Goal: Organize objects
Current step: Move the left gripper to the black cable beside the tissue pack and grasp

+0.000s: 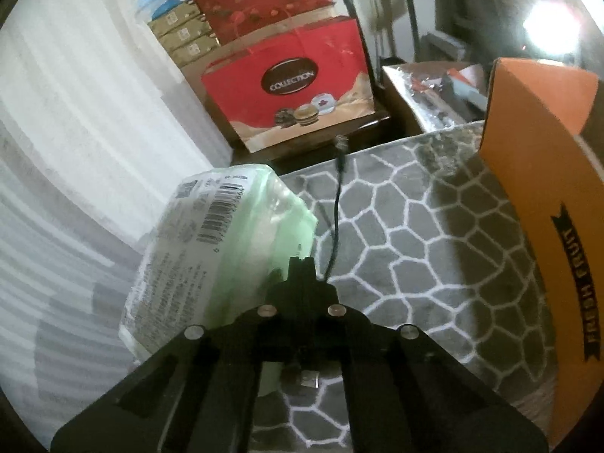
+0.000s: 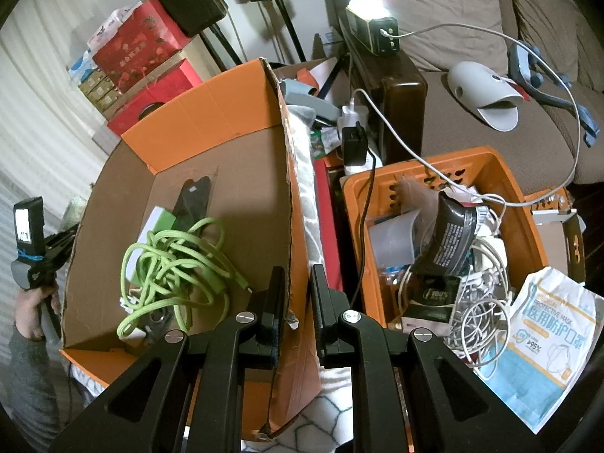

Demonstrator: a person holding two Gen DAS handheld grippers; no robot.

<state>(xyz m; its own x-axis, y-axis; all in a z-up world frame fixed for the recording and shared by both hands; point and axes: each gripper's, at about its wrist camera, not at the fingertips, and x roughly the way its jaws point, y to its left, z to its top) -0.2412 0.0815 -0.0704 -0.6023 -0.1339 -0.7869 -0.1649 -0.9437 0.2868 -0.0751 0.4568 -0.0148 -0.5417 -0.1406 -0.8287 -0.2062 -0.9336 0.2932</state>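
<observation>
Lying on the patterned mat [image 1: 415, 234] beside the box [image 1: 540, 173], the green pack [image 1: 241, 234] looks light, soft, slippery (film-wrapped); left gripper [image 1: 301, 264] jaws clenched at its edge, right gripper [image 2: 296, 283] pinching the box wall.

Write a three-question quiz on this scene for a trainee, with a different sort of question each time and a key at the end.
1. True or false: the green cable lies inside the cardboard box.
2. What is the right gripper clamped on?
A. the box's side wall
B. a white charger
C. a red gift bag
3. Fill in the missing word: the print on the box's orange outer side reads "FRESH ___".

Key: 1 true; 2 A; 3 FRUIT.
</observation>
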